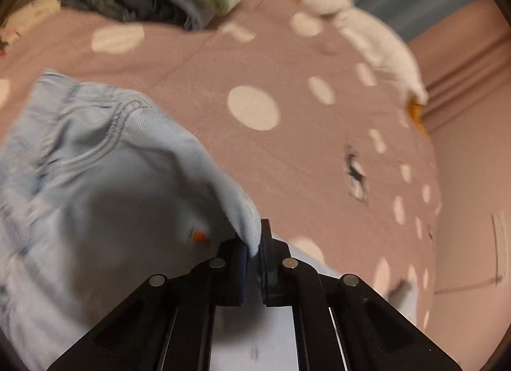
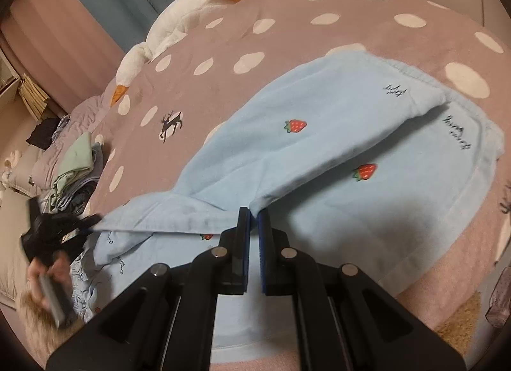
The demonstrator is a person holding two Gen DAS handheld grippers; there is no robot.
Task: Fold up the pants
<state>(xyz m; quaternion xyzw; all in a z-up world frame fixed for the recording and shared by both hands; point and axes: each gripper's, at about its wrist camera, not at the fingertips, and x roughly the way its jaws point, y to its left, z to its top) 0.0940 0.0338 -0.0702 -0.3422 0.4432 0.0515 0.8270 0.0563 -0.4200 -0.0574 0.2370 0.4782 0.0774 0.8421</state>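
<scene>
Pale-blue strawberry-print cotton pants lie on the pink polka-dot bed — soft, light, floppy — both claws, left and right, clamped on fabric edges, the sensible hold.

My left gripper and right gripper are showing matte black angular linkage arms, each carrying four round silver pins. Blue pads are lining the inner finger faces. My left hand is blurring.
</scene>
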